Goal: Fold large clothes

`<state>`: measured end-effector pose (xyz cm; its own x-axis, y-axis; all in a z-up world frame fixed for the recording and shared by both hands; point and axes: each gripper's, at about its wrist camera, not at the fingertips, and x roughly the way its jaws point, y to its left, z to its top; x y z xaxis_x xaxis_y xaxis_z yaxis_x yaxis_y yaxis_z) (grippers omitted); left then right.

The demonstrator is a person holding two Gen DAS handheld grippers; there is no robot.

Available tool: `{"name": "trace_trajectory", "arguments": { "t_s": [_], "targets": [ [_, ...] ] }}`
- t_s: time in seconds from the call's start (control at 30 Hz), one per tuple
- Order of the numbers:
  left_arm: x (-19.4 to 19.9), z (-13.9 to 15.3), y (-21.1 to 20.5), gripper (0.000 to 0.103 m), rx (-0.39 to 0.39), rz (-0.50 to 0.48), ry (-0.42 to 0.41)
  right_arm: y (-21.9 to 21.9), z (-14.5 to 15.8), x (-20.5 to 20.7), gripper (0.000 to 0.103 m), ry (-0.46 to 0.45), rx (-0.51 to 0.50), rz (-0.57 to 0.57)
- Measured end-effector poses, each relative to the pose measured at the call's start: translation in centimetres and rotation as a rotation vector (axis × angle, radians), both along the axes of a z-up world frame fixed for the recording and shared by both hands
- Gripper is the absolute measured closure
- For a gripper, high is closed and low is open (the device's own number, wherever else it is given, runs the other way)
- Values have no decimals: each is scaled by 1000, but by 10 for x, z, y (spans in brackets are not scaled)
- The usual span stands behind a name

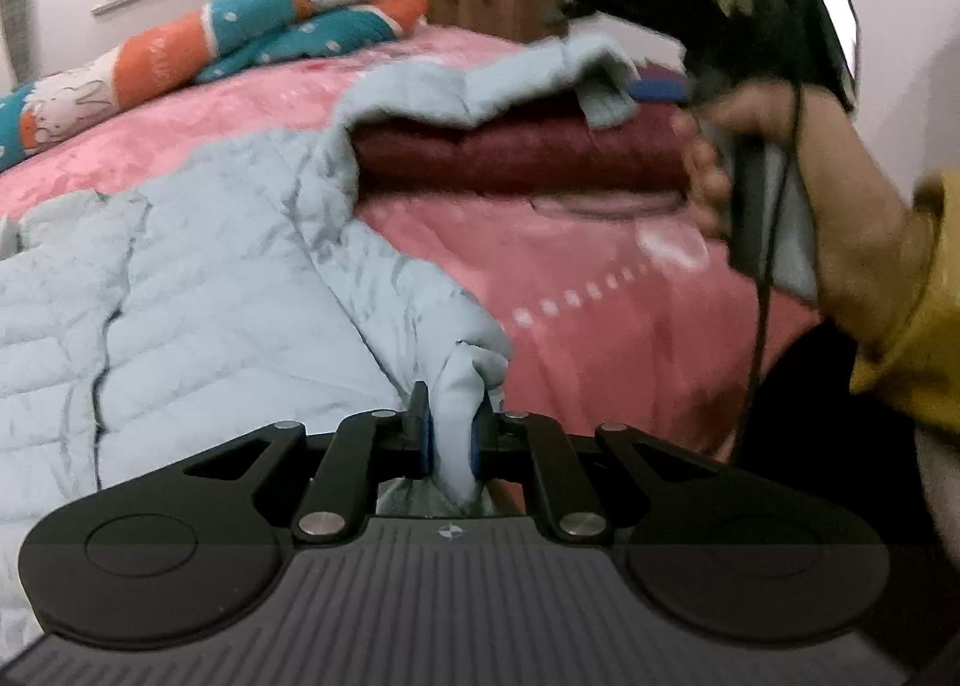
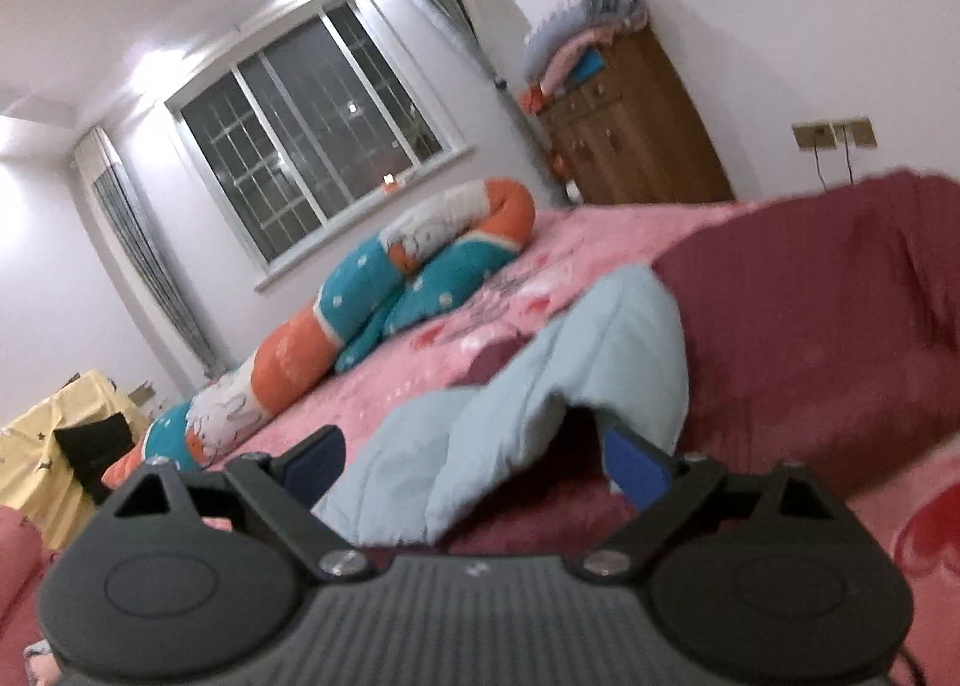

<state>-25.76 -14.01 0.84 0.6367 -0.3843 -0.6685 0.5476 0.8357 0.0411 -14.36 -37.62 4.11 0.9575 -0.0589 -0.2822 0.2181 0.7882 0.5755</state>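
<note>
While I look through the left camera, my left tool (image 1: 451,428) is clamped tight on a pinch of the pale blue puffy jacket (image 1: 198,290) — it lies spread on the pink bed (image 1: 600,278), one part draped over a folded dark red coat (image 1: 522,152). In the right camera, my right tool (image 2: 480,461) stands wide apart, holding nothing — the blue jacket lies just ahead.

We see a pink bedspread (image 2: 600,242) with a rolled orange-and-teal quilt (image 2: 384,302) lying along it below a barred window (image 2: 312,146), a wooden cabinet (image 2: 636,134) piled with folded linens (image 2: 576,38) in the corner, and yellow cloth (image 2: 36,446) far left.
</note>
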Motion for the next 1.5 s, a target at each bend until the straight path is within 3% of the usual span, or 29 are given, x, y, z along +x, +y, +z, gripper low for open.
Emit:
{"name": "trace_trajectory", "arguments": {
  "t_s": [0.13, 0.27, 0.37, 0.43, 0.5, 0.67, 0.83, 0.93, 1.03, 1.1, 1.2, 1.33, 1.5],
  "targets": [
    [-3, -16, -6, 90, 48, -24, 28, -6, -12, 3, 10, 55, 71, -9],
    [-7, -10, -2, 83, 42, -9, 43, -12, -23, 6, 10, 62, 166, -9],
    [1, 1, 3, 72, 24, -7, 41, -18, -24, 7, 13, 16, 205, 0],
    [-6, 15, 2, 54, 30, -2, 25, -21, -25, 8, 19, -14, 215, 4],
    [-9, 21, 5, 44, 21, 6, 16, -25, -24, 8, 25, -38, 223, -3],
    [5, 27, 14, 39, -37, 50, 25, -41, -28, 12, 30, -82, 278, -40],
    [32, 26, 33, 38, -96, 129, 11, -47, -36, 26, 36, -65, 329, -66],
    [52, 24, 52, 35, -141, 199, -6, -48, -36, 33, 38, -60, 321, -95],
    [76, 23, 71, 34, -178, 277, -41, -53, -34, 35, 51, -59, 318, -135],
    [91, 22, 83, 31, -203, 324, -64, -55, -31, 36, 73, -60, 320, -150],
    [114, 19, 103, 27, -242, 393, -96, -56, -22, 39, 92, -64, 292, -166],
    [141, 15, 128, 26, -283, 461, -121, -49, -1, 43, 98, -88, 213, -175],
    [171, 16, 160, 26, -353, 546, -149, -17, 44, 62, 99, -133, 32, -118]
  ]
}}
